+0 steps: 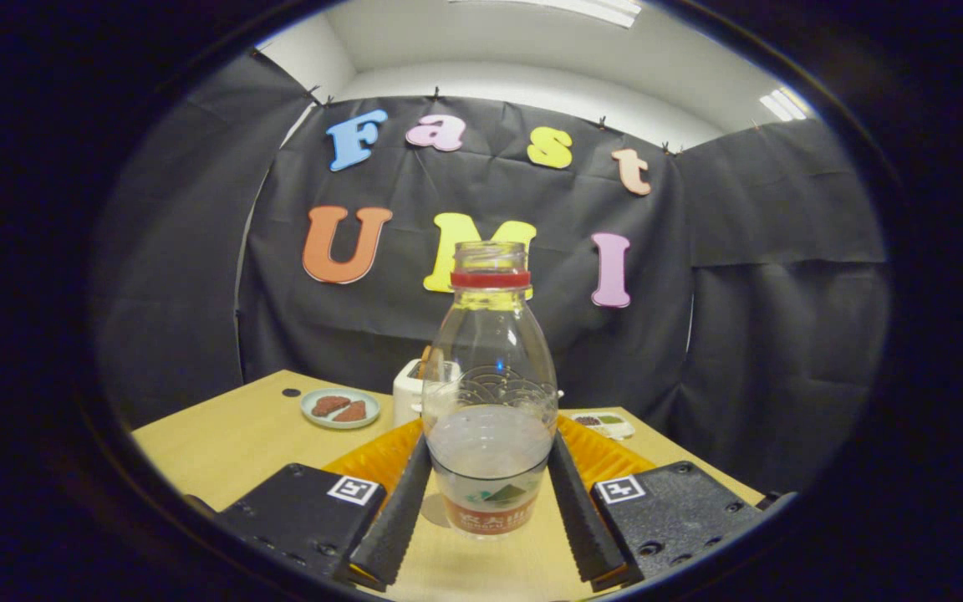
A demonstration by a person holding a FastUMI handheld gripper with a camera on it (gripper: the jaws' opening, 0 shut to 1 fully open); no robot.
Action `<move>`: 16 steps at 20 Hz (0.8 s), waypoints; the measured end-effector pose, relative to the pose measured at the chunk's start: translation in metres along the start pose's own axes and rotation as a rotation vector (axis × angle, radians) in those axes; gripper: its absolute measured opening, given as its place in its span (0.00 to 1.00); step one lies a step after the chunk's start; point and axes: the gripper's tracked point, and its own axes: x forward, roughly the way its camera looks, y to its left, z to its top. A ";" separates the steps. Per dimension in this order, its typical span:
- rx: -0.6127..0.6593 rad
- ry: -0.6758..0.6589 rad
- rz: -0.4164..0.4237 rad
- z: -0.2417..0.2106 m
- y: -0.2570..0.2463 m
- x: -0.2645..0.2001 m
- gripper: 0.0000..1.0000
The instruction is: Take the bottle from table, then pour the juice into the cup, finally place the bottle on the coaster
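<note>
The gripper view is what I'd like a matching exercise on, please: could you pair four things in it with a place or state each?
Things:
1. bottle
2. small plate
3. orange mat
4. bottle's neck ring

Descriptions:
A. red
B. lying on the table behind the bottle
C. upright between the gripper fingers, uncapped
D. further back on the table, holding brownish pieces

Pairs: 1-C, 2-D, 3-B, 4-A

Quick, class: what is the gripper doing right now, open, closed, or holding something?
Gripper: closed on the uncapped bottle, one finger pressing each side of its lower body, bottle upright on the table.
</note>
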 end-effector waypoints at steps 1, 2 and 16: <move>-0.002 0.002 0.007 -0.004 0.004 0.005 0.80; -0.003 -0.020 0.006 -0.002 0.006 0.009 0.80; 0.074 -0.039 0.012 -0.043 0.024 0.081 0.80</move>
